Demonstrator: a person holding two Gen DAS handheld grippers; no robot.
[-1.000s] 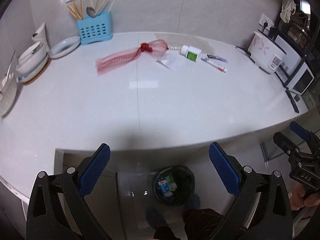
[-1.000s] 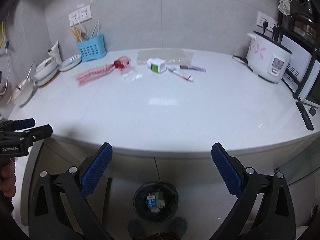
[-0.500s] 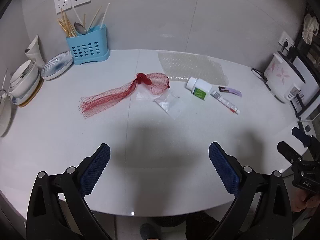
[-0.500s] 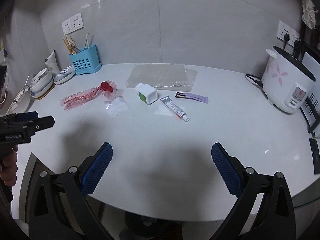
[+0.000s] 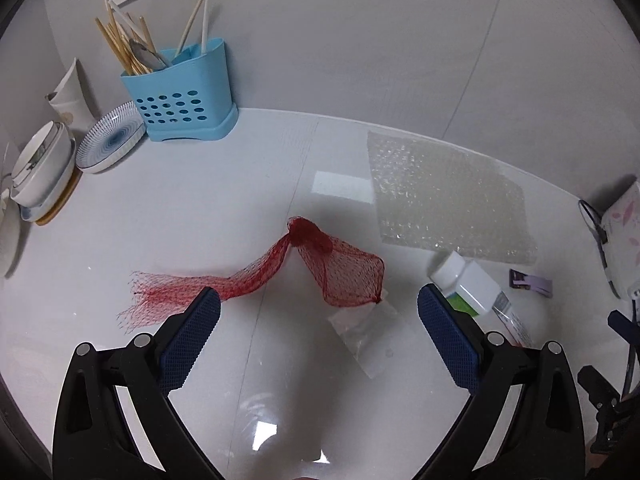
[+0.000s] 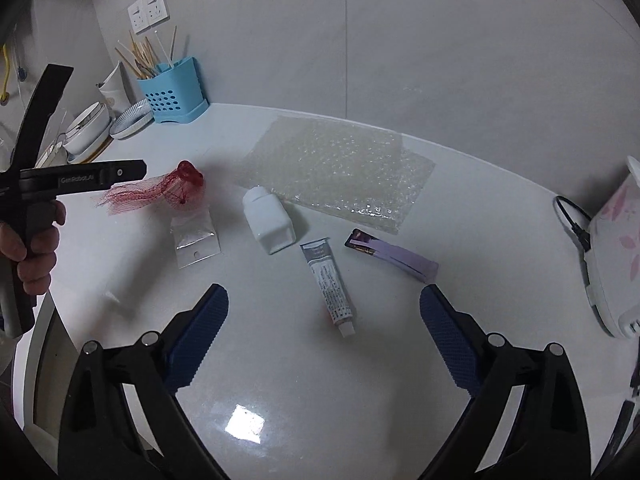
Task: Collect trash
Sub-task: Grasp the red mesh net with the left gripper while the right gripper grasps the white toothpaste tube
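- The left claw (image 5: 318,336) hangs over the white counter (image 5: 200,216) with its blue pads spread wide and nothing between them; it is released.
- The right claw (image 6: 324,332) is also empty. Its jaws stand wide and are just starting to close, with only bare counter and the cap end of a tube between them, untouched.
- A red mesh net (image 5: 304,268) lies stretched across the middle of the counter, knotted near its centre, its frayed tail just beside the left claw's left pad.
- A clear plastic bag (image 5: 364,328) lies flat on the counter, touching the bulged end of the net, on the side toward the counter's front edge.
- A white bottle (image 6: 269,220) lies on its side just in front of a sheet of bubble wrap (image 6: 340,164), which is spread out toward the back edge by the wall.
- A small tube (image 6: 330,282) and a flat lilac packet (image 6: 394,256) lie near the bottle, toward the counter's right end.
- At the back left corner stand a blue cutlery holder (image 5: 180,100) with chopsticks, a patterned plate (image 5: 110,142) and stacked bowls (image 5: 40,172).
- A hand (image 6: 34,248) grips the left claw's handle at the left of the right wrist view.
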